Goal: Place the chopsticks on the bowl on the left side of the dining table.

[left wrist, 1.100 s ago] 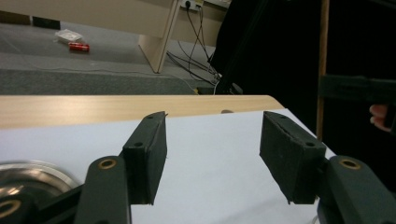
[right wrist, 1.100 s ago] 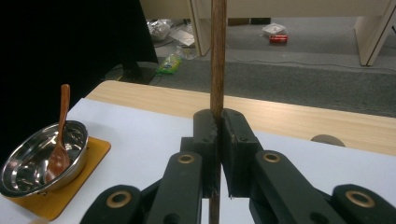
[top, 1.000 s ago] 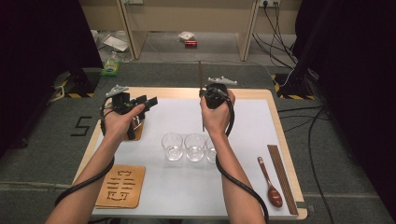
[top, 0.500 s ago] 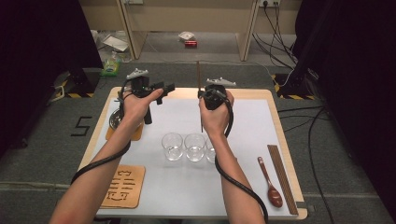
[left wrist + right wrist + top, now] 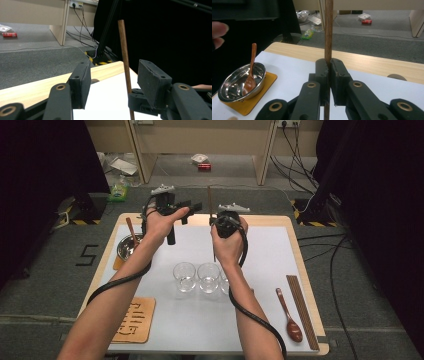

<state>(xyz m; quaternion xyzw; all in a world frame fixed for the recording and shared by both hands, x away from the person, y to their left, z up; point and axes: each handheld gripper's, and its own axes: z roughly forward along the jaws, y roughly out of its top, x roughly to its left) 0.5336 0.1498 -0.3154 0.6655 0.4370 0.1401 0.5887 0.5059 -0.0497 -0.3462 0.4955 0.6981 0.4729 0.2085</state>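
Note:
A thin brown stick (image 5: 209,200) stands upright over the far middle of the white table (image 5: 260,250), and my right gripper (image 5: 215,222) is shut on it. In the right gripper view the two pads (image 5: 329,72) press the stick (image 5: 328,30) from both sides. My left gripper (image 5: 192,211) is held level to its left, pointing at the stick. In the left gripper view its jaws (image 5: 112,80) stand open and have just been closing a little. The stick (image 5: 123,45) shows in the gap between them, nearer the right pad (image 5: 152,82), which does not touch it.
Three clear glasses (image 5: 207,276) stand in a row mid-table. A steel bowl (image 5: 126,249) with a wooden spoon (image 5: 250,75) sits on an orange coaster (image 5: 244,105) at the left. A second spoon (image 5: 289,317) and a long dark stick (image 5: 302,312) lie at the right, a carved wooden coaster (image 5: 134,320) front left.
My left hand has risen and moved right from above the bowl, bringing its open jaws up to the stick. The right hand and the stick have kept still.

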